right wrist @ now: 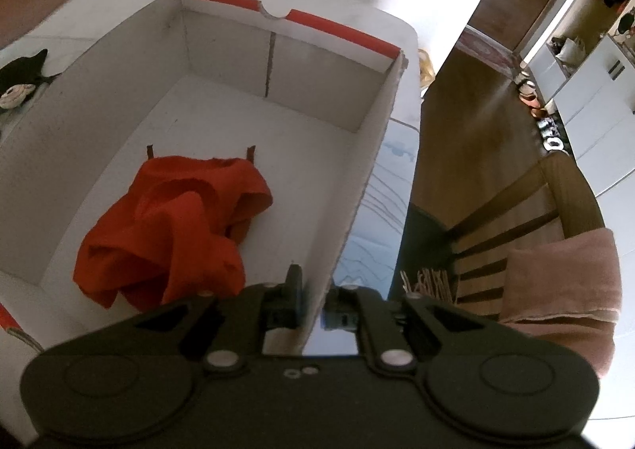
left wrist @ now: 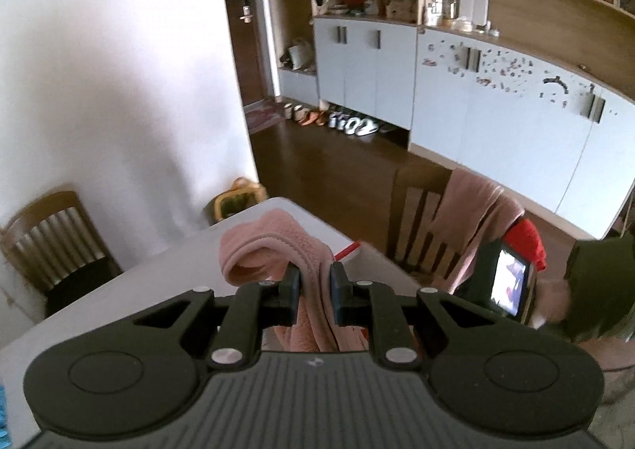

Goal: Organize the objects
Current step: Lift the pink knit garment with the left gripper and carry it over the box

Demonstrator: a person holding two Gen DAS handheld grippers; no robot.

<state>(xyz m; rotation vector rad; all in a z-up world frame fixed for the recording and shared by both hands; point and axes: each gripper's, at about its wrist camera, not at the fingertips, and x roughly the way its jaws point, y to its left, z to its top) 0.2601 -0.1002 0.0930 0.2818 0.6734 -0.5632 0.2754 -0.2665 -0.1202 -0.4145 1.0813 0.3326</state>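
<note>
My left gripper [left wrist: 314, 282] is shut on a pink fleece cloth [left wrist: 274, 246] and holds it up above the white table [left wrist: 119, 298]; the cloth hangs down between the fingers. My right gripper [right wrist: 313, 290] is shut on the right wall of a white cardboard box [right wrist: 369, 171] with a red rim, one finger inside and one outside. A crumpled red garment [right wrist: 170, 227] lies on the box floor. A corner of the box's red rim [left wrist: 349, 250] shows behind the pink cloth in the left wrist view.
A wooden chair [right wrist: 528, 211] with a pink towel [right wrist: 563, 278] over its back stands right of the table; it also shows in the left wrist view [left wrist: 420, 211]. Another chair [left wrist: 51, 238] stands at the left wall. A black plush toy [right wrist: 20, 80] lies left of the box. White cabinets [left wrist: 496, 112] line the far wall.
</note>
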